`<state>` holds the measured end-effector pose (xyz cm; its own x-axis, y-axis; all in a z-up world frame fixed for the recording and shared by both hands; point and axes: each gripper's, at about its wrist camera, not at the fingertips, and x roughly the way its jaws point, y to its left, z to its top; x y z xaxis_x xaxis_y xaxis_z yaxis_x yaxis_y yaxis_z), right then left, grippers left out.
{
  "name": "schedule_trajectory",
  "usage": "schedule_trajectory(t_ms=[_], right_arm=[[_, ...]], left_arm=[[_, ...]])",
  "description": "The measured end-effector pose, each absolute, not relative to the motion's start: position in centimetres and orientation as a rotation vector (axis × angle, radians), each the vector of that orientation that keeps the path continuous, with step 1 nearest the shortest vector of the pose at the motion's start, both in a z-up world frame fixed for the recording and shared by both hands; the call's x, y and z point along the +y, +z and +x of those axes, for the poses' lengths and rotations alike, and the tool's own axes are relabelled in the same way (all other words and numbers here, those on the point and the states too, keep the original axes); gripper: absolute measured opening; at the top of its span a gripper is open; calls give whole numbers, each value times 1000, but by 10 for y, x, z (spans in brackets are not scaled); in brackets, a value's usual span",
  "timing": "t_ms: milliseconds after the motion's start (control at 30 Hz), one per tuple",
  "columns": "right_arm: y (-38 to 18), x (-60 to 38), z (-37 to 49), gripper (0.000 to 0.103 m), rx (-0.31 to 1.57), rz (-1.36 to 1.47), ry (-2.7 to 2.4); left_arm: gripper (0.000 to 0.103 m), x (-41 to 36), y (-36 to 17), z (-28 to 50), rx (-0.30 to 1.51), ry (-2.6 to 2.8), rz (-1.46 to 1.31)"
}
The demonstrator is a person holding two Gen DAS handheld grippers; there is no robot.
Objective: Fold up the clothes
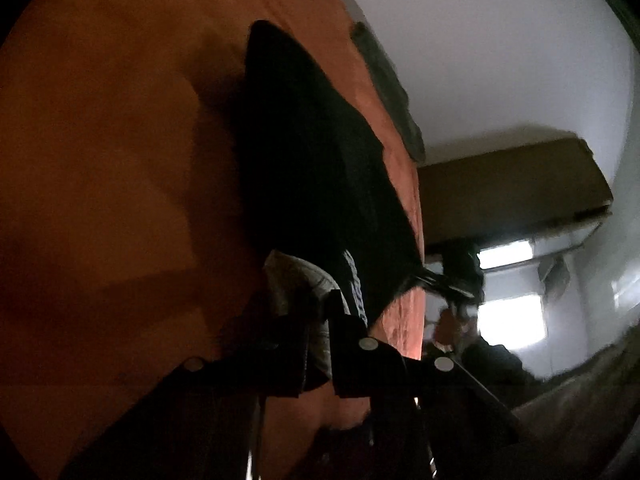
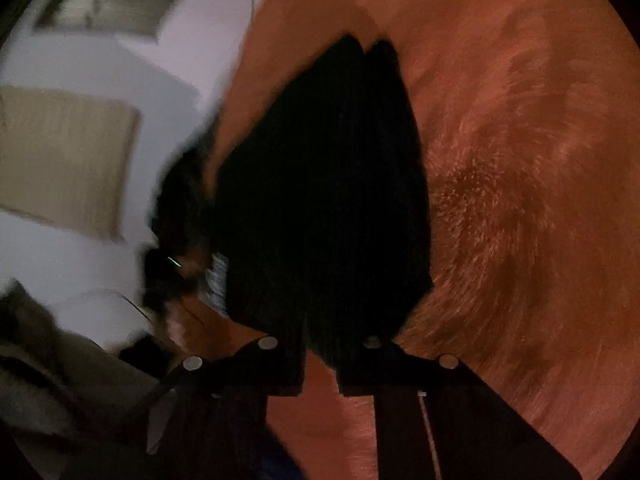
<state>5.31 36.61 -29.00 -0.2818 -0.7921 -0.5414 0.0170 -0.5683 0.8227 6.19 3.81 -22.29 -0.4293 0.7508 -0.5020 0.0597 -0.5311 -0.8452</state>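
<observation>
We see a rust-orange cover (image 1: 100,160) filling most of both views, pale wall (image 1: 500,40) and a brown slab (image 1: 516,188) behind, blurred. A black garment (image 2: 320,184) lies spread on the cover, stretched between both tools. Left gripper (image 1: 320,344) is tilted, narrow jaws pinching a grey-lined hem of the garment; right gripper (image 2: 320,364) likewise narrow, clamped on the garment's near edge.

The garment (image 1: 320,168) lies on the blanket (image 1: 112,152), stretching ahead of both grippers. In the left wrist view a wall (image 1: 500,40) stands right of the blanket, a box (image 1: 516,188) beside it.
</observation>
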Motion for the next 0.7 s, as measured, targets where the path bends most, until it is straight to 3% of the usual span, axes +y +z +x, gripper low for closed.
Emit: schedule_trajectory(t_ms=[233,333,400,433,467,500,567,600,633,700], right_arm=[[-336,393,85,8,-1193,1456,-1903],[-323,393,74,12,-1131,1479,-1933],[-305,393,62,34,-1056,1514,-1975],[-293,395,53,52,-1016,1528,-2015],[-281,396,44,63,-970,1530,-2063],[-268,394,32,64,-922,1508,-2106],[-247,385,5,65,-832,1449,-2170],[-241,378,-10,65,-788,1436,-2199],[-238,369,-26,65,-735,1436,-2232],[-241,349,-59,65,-624,1458,-2299]], left_arm=[[8,53,-230,62,-1080,2033,-1352],[8,52,-223,59,-1010,2058,-1378],[8,44,-207,53,-906,2133,-1378],[8,38,-197,49,-869,2170,-1361],[9,33,-188,45,-840,2198,-1342],[13,28,-180,36,-818,2219,-1329],[37,17,-166,15,-780,2253,-1308],[59,15,-162,1,-767,2275,-1314],[65,15,-161,-12,-762,2291,-1318],[65,21,-165,-44,-753,2327,-1336]])
